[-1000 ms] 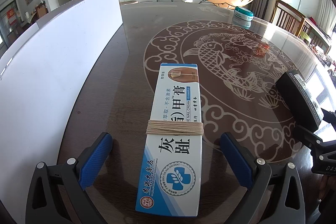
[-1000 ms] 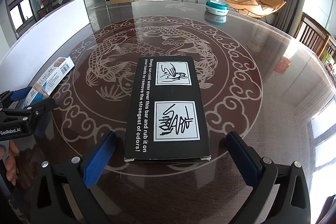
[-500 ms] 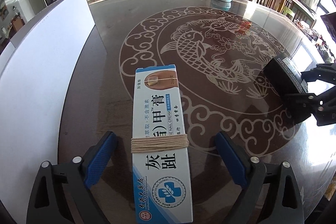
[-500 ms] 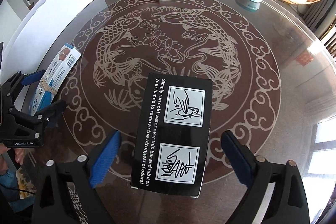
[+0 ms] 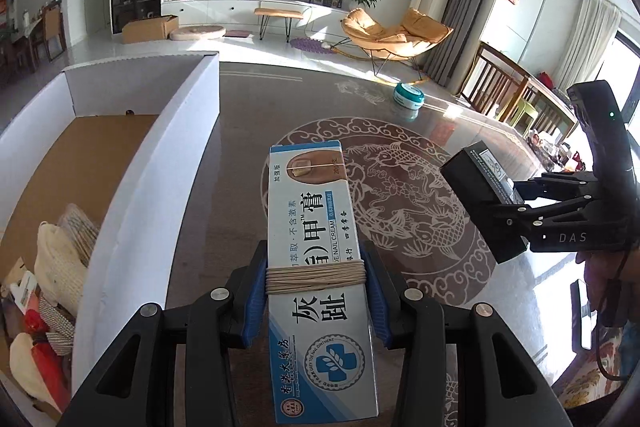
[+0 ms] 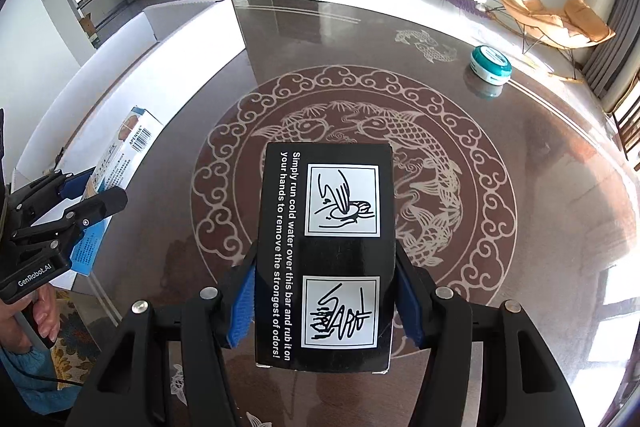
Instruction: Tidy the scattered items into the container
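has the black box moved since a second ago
Yes. The black box was lying on the table's fish medallion; now it is lifted clear of it, clamped in the right gripper.

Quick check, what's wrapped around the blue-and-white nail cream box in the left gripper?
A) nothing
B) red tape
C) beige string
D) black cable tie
C: beige string is wound in a band round the nail cream box, right where the left gripper clamps it.

container (image 5: 120, 163) contents partly cut off, nail cream box (image 5: 320, 267) underside hidden
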The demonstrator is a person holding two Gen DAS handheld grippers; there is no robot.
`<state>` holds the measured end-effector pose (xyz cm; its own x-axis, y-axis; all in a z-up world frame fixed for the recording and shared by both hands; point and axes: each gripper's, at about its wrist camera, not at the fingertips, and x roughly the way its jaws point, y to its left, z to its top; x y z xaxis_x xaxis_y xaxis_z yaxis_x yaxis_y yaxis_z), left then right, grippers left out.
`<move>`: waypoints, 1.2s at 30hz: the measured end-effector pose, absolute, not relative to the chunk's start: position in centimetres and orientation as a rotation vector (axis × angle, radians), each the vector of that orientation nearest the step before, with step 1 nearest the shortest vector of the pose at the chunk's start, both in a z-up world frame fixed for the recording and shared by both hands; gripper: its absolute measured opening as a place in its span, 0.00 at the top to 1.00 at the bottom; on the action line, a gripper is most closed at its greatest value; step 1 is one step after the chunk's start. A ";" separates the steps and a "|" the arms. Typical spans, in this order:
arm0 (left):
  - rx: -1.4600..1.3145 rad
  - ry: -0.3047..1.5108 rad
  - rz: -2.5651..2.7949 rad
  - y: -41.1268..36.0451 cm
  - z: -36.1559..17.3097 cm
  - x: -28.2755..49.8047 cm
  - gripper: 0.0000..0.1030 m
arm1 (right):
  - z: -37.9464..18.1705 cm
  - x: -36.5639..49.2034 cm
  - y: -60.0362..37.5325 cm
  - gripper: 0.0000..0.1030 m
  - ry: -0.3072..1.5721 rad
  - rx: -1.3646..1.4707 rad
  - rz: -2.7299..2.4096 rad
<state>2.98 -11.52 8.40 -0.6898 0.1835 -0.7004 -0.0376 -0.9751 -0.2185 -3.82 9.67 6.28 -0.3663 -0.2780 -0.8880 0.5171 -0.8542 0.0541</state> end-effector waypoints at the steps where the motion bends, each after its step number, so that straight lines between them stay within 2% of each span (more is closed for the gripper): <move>1: -1.148 -0.306 2.791 -12.8 9.5 3.6 0.58 | 7.2 -3.8 8.4 0.42 0.325 1.361 -2.223; 6: -1.103 -0.328 2.970 -20.9 13.1 7.2 0.58 | 11.8 -3.1 -0.8 0.42 0.334 1.206 -2.105; 11: -1.270 -0.431 3.106 -30.4 11.5 9.6 0.58 | 14.1 -1.3 -12.4 0.42 0.327 1.107 -1.884; 16: -1.476 -0.576 3.101 -36.4 7.3 11.1 0.58 | 11.8 1.5 -21.3 0.42 0.382 1.107 -1.685; 23: -1.579 -0.565 3.096 -37.0 4.7 11.2 0.56 | 6.6 2.8 -25.6 0.41 0.437 1.185 -1.596; 24: -1.583 -0.560 3.115 -36.7 4.7 11.2 0.54 | 6.0 2.8 -25.8 0.40 0.437 1.212 -1.588; 25: -1.584 -0.556 3.137 -36.6 4.7 11.4 0.42 | 5.5 2.8 -25.8 0.36 0.433 1.236 -1.582; 26: -1.576 -0.551 3.162 -36.5 4.9 11.6 0.26 | 5.4 2.7 -25.6 0.31 0.421 1.250 -1.575; 27: -1.551 -0.541 3.194 -36.5 5.4 12.0 0.20 | 5.5 2.6 -25.2 0.21 0.405 1.246 -1.576; 28: -1.515 -0.515 3.230 -36.3 6.0 12.5 0.14 | 6.0 2.5 -24.7 0.18 0.390 1.225 -1.594; 31: -1.482 -0.355 3.363 -35.3 7.9 13.3 0.12 | 8.4 2.2 -22.7 0.07 0.392 1.116 -1.719; 34: -1.493 -0.200 3.455 -34.0 9.4 13.5 0.11 | 10.2 2.0 -21.3 0.04 0.390 1.050 -1.827; 36: -1.486 -0.178 3.476 -33.3 10.2 13.2 0.09 | 10.5 2.1 -20.9 0.04 0.388 1.039 -1.842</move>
